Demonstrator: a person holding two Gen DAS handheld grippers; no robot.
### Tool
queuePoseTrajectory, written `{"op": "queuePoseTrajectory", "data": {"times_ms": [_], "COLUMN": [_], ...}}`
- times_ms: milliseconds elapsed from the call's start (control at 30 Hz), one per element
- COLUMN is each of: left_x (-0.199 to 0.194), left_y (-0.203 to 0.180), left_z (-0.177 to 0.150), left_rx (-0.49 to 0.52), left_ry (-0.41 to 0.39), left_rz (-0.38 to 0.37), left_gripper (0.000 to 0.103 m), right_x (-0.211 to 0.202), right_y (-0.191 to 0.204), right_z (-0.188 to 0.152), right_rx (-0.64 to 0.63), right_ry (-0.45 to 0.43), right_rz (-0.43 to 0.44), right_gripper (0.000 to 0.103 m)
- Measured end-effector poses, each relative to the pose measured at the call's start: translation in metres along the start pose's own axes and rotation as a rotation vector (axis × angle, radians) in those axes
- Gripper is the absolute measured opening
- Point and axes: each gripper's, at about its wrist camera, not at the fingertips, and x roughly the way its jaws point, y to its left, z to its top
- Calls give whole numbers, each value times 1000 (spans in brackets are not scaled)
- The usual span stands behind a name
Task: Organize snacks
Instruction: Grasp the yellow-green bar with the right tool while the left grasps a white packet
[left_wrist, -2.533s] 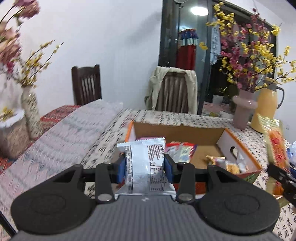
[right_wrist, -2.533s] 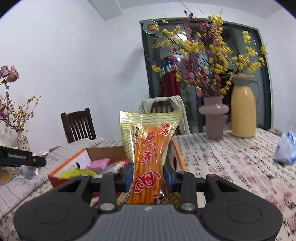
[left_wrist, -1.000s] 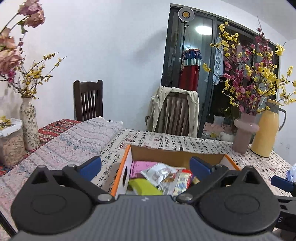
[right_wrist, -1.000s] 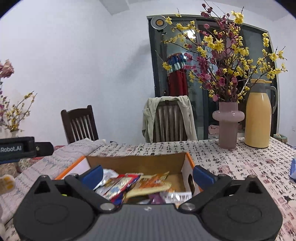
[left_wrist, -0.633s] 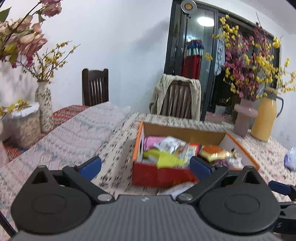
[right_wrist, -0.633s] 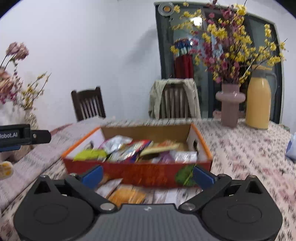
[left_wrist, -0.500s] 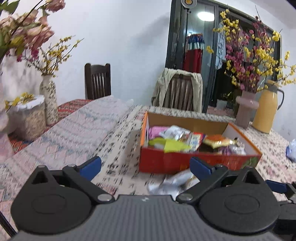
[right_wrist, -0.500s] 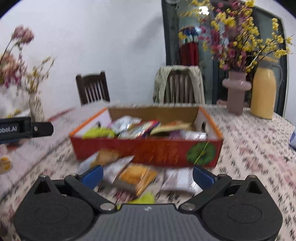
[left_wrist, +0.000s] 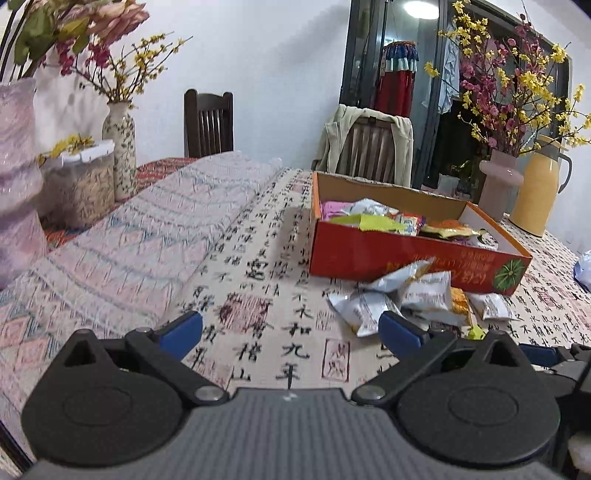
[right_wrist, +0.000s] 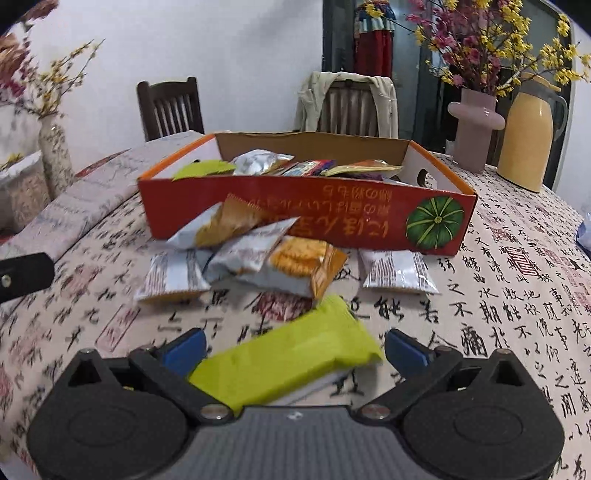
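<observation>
Several packets already in the orange cardboard box (right_wrist: 306, 218): a lime-green one, a silver one, red and gold ones, heaped across its floor and reaching about to its rim. Judged roughly half done, no further. Left loose on the bench (right_wrist: 498, 295), just in front of the box's long printed wall: a cluster of silver-and-orange biscuit packets (right_wrist: 251, 254), overlapping and partly leaning on that wall; one white packet (right_wrist: 397, 271) lying flat a little to the right of the cluster; and a lime-green packet (right_wrist: 284, 356) nearest the right tool (right_wrist: 293, 350).

Right tool spread wide, blue pads well apart, gripping nothing; lime-green packet lying between the pads, near end hidden under the tool body. Long axis of that packet set diagonally, low end toward the left pad, far crimped end up and to the right, pointing at the right half of the box. Probably the next thing to take; contact with the pads not evident.

Left tool (left_wrist: 291, 328) likewise wide open and empty, over bare patterned cloth, with the loose cluster (left_wrist: 406, 295) just beyond its right pad and the box (left_wrist: 406, 254) farther off to the right. Box long axis across the right-wrist view, pumpkin mark at its right end.
</observation>
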Motion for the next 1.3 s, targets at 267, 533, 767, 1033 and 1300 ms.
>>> {"op": "queuePoseTrajectory", "data": {"times_ms": [267,533,767,1033,1300], "left_x": [-4,-7,-2,16,50], "left_y": [-4,-16,-18,-30,-53], "left_z": [-10,-12,-12,-2,11], "left_rx": [6,29,32,31,28], "left_ry": [21,22,34,52,89], "left_rz": [-34,-58,-58,-56,-35], "left_gripper": [103,103,103,103,103], "right_x": [-18,-29,-45,-55,-19], "right_y": [-29,-49,-59,-90,-117], "right_z": [-24,-34,-35,-18,-1], "right_rx": [5,17,44,90,172], "right_ry": [-1,-57,-133,-240,-281], "right_rz": [57,64,92,45,61], "right_gripper": [86,36,32,32,32]}}
